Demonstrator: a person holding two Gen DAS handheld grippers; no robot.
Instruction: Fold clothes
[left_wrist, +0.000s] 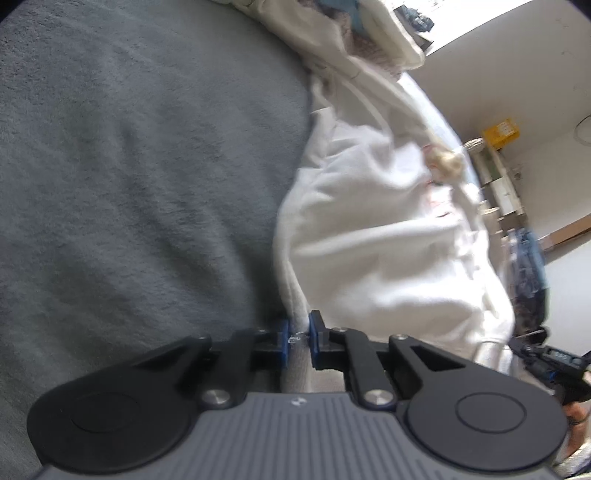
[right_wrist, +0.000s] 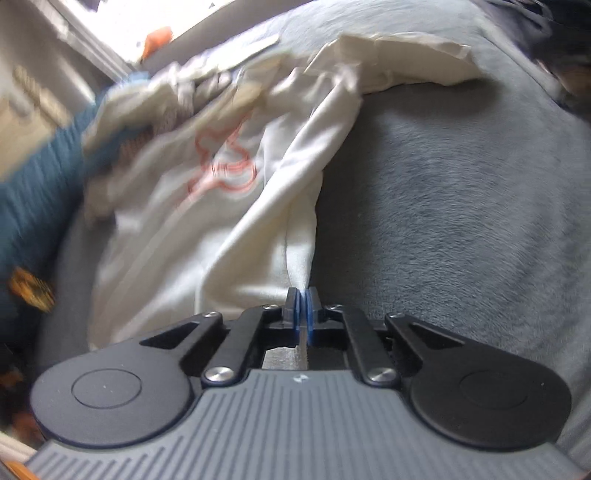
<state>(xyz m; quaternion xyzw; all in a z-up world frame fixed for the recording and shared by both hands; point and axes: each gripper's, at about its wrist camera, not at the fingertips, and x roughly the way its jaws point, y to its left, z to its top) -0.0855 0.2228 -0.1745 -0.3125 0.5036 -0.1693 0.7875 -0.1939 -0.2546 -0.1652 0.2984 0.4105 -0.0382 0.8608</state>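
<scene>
A white garment (left_wrist: 373, 229) with a red outline print (right_wrist: 225, 166) hangs stretched over a grey fleece blanket (left_wrist: 129, 166). My left gripper (left_wrist: 298, 334) is shut on the garment's edge, with cloth pinched between its blue pads. My right gripper (right_wrist: 303, 306) is shut on another edge of the same garment (right_wrist: 207, 229), jaws nearly touching. The right gripper also shows at the lower right of the left wrist view (left_wrist: 550, 363). Both views are motion-blurred.
The grey blanket (right_wrist: 461, 192) covers the surface below. More pale clothes (right_wrist: 388, 59) lie piled at the far side. A teal fabric item (right_wrist: 33, 206) lies to the left. Shelves with a yellow box (left_wrist: 502, 131) stand against the wall.
</scene>
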